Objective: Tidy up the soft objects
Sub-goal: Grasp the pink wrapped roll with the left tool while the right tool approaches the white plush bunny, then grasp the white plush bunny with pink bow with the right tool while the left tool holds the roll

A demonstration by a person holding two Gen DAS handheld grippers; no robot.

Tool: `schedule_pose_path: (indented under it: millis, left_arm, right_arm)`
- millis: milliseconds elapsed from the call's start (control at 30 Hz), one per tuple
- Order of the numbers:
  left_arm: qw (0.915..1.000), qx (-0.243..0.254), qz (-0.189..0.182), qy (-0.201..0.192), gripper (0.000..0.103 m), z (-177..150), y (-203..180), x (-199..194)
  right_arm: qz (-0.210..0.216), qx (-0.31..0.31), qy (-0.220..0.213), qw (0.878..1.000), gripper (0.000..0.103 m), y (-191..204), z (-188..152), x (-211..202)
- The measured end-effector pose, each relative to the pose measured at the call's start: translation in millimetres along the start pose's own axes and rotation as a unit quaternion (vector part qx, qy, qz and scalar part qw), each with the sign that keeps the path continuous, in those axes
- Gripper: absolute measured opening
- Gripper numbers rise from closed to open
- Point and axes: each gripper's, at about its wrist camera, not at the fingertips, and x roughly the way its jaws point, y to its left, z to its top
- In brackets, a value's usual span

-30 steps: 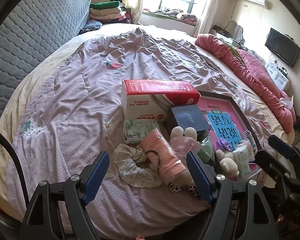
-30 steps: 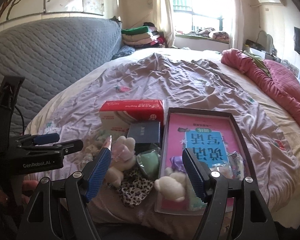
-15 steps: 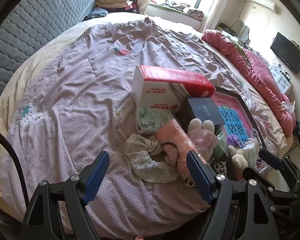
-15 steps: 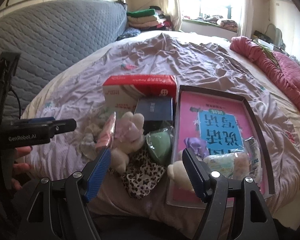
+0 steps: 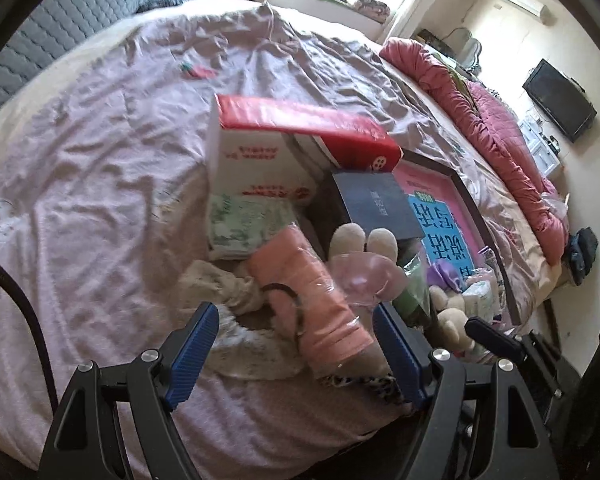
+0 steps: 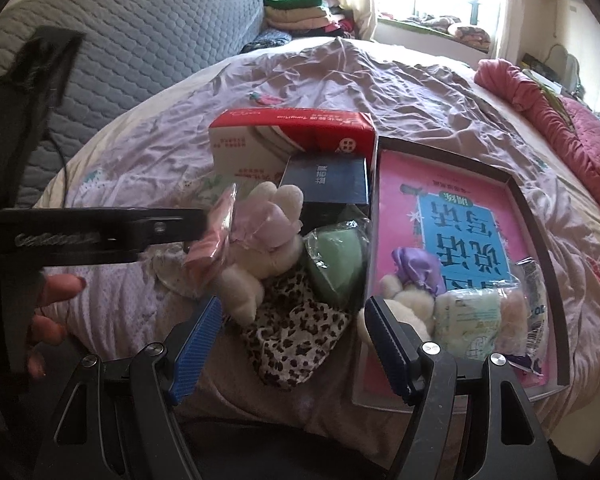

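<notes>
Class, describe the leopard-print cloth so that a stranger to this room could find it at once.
Start at the shallow pink-lined box on the lilac bedspread. Just left of its near corner lies a crumpled leopard-print cloth, below a wrapped green sponge and a cream plush bunny. It alone is spotted black on white.

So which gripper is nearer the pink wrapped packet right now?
Left. The left gripper has its open fingers on either side of the pink wrapped packet. The right gripper hangs open over the leopard-print cloth, off to the packet's right.
</notes>
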Motion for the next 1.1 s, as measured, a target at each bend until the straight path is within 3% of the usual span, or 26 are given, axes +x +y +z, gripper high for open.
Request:
schedule_pose_path:
  millis: [100, 200, 467, 867, 1100]
  left_arm:
    - [0.9999, -0.003, -0.006, 0.014, 0.079, 2, 1, 11]
    - [0.9988, -0.018, -0.036, 0.028, 0.077, 2, 5, 20]
    - [0.9905, -0.063, -0.112, 0.051, 0.053, 1, 28, 35]
    - [0.9912, -0.049, -0.120, 0.026, 0.043, 3, 36, 25]
    - [0.9909, -0.063, -0.116, 0.028, 0.042, 3, 44, 27]
  right_arm:
    - [0.000, 0.004, 0.003, 1.000, 0.075, -2, 0, 5]
    - [0.004, 0.003, 0.008, 1.000, 0.075, -1, 0, 11]
    - [0.014, -0.013, 0.015, 1.000, 0.075, 18, 6, 28]
    - [0.001, -0.073, 0.018, 0.997, 0.075, 51, 12, 58]
    - [0.002, -0.065, 0.039, 0.997, 0.071, 44, 15, 75]
